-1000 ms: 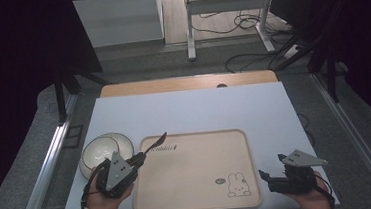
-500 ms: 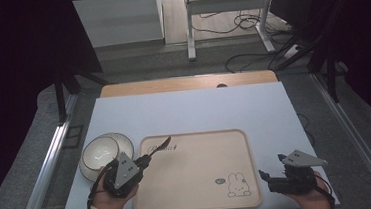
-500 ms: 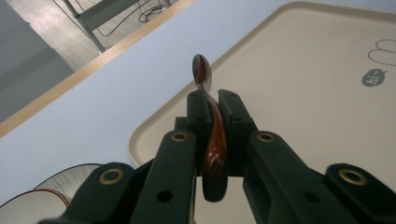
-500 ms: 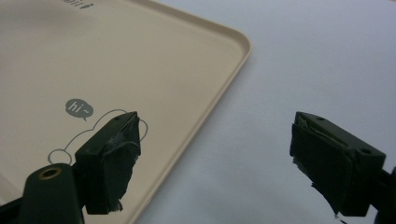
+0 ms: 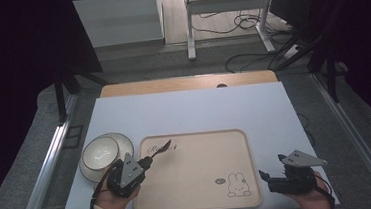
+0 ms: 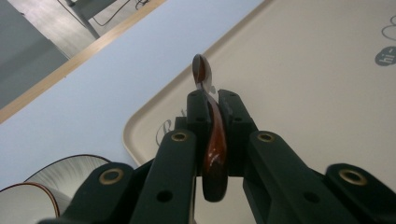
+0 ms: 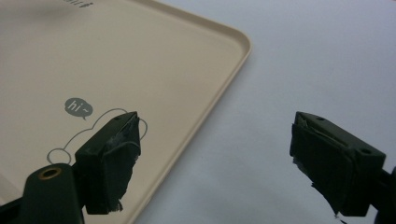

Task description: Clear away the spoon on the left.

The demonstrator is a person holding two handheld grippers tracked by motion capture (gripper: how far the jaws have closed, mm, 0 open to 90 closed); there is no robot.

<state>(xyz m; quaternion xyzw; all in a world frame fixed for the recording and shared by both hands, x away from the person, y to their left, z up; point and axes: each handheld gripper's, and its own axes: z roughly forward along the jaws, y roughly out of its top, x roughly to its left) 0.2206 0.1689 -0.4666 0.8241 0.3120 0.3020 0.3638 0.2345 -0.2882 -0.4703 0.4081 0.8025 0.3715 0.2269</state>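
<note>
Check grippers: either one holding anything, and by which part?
Left gripper holds a dark brown spoon, clamped edge-on along the handle, bowl sticking out past the fingers over the tray. Right gripper is open, holding nothing.

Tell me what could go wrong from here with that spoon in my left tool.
The left tool pinches the spoon by its thin glossy handle, bowl end sticking out past the jaws, so it might twist or slip onto the tray. The bowl on its plate sits just beside that hand, so a sideways swing could knock it. The right tool is open over the tray's edge.
</note>
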